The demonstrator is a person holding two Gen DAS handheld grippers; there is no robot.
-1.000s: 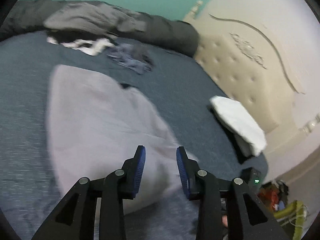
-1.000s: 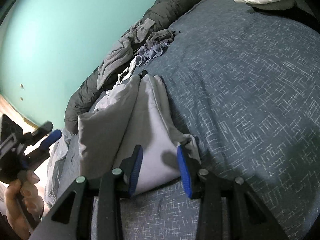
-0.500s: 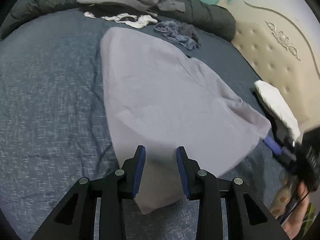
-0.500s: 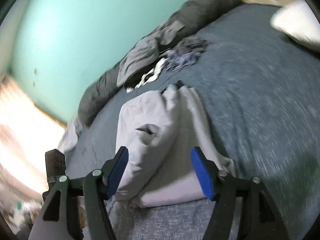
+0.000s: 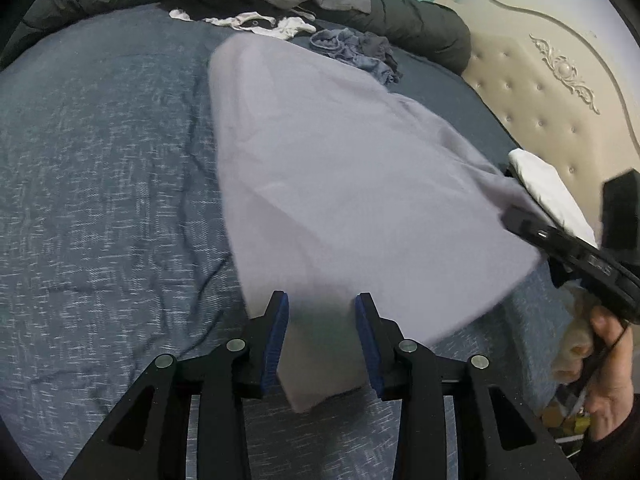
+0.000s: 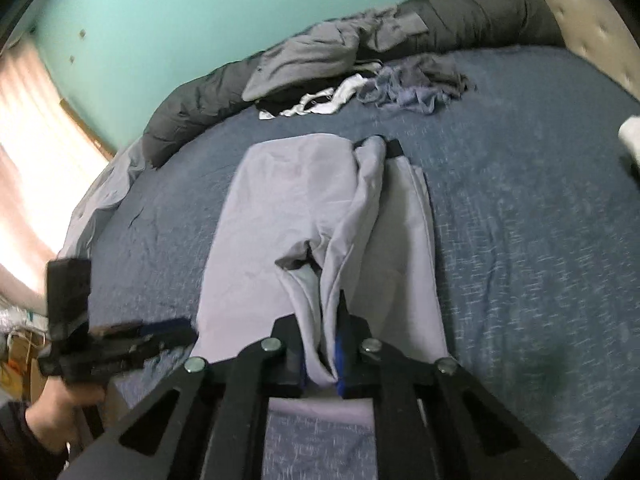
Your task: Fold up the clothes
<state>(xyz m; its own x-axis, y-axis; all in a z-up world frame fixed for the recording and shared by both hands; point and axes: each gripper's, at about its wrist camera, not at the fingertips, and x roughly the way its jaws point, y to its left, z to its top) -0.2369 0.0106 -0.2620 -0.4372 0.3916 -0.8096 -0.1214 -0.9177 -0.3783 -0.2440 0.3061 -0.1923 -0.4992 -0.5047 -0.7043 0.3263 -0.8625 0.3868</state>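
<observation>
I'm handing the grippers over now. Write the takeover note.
Right gripper: jaws have just been closing and are now shut on a bunched fold at the near edge of the grey garment.
Left gripper: jaws apart over the garment's near corner, not pinching it.
Garment lies on the blue bedspread, partly folded lengthwise.
Unfolded pile at the far side.
Left: finish this fold, then the pile.

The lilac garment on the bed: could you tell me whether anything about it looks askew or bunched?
Yes. The lilac garment is uneven: a ridge of cloth is bunched along its middle, and the right gripper has pinched that fold. The left half lies flat on the blue bedspread.
</observation>
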